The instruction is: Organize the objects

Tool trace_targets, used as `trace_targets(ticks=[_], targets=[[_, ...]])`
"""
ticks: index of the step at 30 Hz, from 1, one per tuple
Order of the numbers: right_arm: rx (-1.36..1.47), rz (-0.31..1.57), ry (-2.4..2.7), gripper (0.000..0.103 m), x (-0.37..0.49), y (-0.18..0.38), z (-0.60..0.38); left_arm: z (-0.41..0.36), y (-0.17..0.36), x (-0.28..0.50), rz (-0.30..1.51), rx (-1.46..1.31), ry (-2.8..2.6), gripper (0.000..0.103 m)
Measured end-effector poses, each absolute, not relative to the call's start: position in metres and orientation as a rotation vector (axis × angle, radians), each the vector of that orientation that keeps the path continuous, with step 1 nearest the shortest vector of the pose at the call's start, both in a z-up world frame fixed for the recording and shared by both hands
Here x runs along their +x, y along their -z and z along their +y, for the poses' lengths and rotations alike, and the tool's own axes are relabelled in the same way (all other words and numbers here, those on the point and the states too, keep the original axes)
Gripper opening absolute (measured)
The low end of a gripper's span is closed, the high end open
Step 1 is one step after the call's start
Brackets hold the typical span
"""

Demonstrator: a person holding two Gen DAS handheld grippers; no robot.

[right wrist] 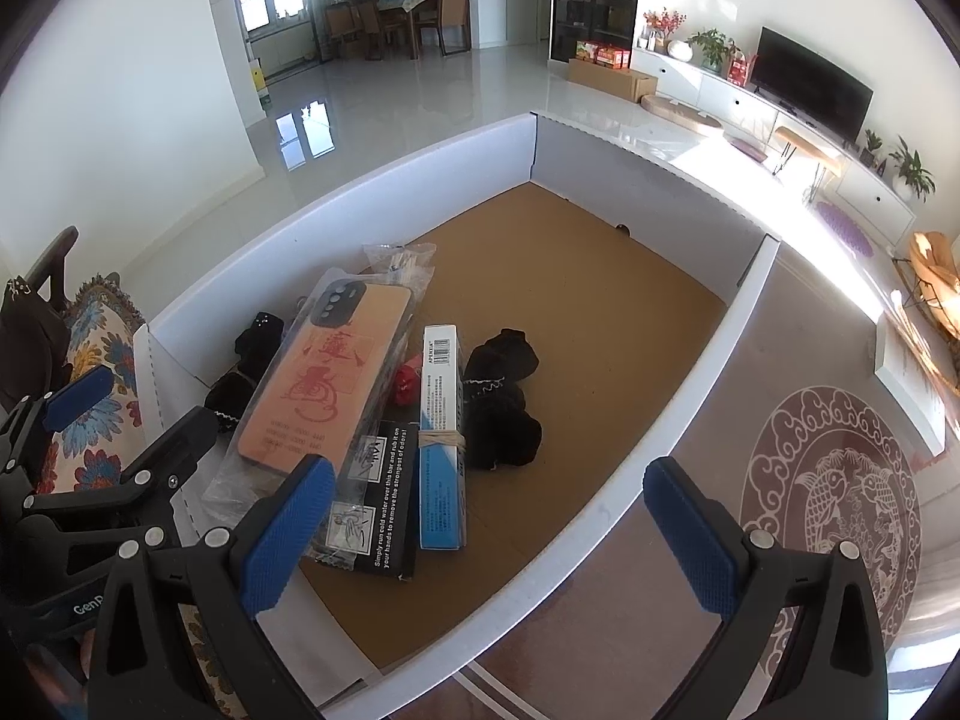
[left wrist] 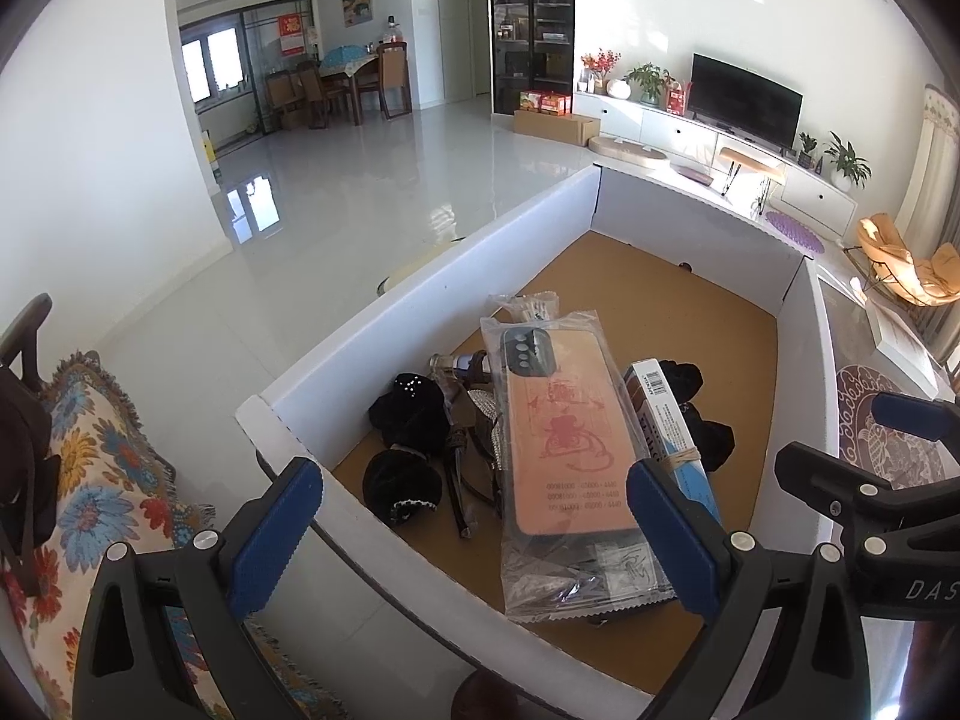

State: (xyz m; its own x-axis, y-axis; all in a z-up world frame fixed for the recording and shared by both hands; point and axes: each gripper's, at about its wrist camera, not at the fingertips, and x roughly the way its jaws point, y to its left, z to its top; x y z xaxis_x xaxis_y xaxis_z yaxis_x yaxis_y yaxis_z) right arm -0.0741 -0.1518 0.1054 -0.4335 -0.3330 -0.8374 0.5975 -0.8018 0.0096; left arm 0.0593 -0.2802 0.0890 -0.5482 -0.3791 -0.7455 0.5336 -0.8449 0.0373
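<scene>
From your left wrist camera, some things are hard to see. The dark tangle [left wrist: 465, 420] by the box's left wall looks like straps and a small bottle, but you cannot tell for sure. The black card [left wrist: 606, 564] under the phone case is mostly hidden. The white box [left wrist: 420, 276] has a brown floor. In it lie the orange phone case in its clear bag [left wrist: 567, 438], two black fuzzy hair ties [left wrist: 408, 420] beside it, and a blue and white carton [left wrist: 666, 420] with a rubber band. A flowery cushion [left wrist: 102, 468] sits outside the box on the left. Your left gripper [left wrist: 474, 534] is wide open above the near end of the box and holds nothing.

From your right wrist camera, a small red thing [right wrist: 405, 384] peeks out between the phone case [right wrist: 318, 384] and the carton [right wrist: 441, 438]; you cannot tell what it is. Black hair ties [right wrist: 501, 396] touch the carton's right side. A round fish pattern [right wrist: 834, 504] is on the surface to the right of the box [right wrist: 708, 348]. Your right gripper [right wrist: 489, 534] is wide open, holding nothing, above the box's near right wall.
</scene>
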Motion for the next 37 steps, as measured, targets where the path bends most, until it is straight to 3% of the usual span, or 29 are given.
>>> trace_targets(ticks=[37], targets=[[1.21,0.37,2.246,0.103,-0.0738,-0.1056,-0.1478,-0.2775,-0.0878,0.0667,0.308,1.017,2.375,0.103]])
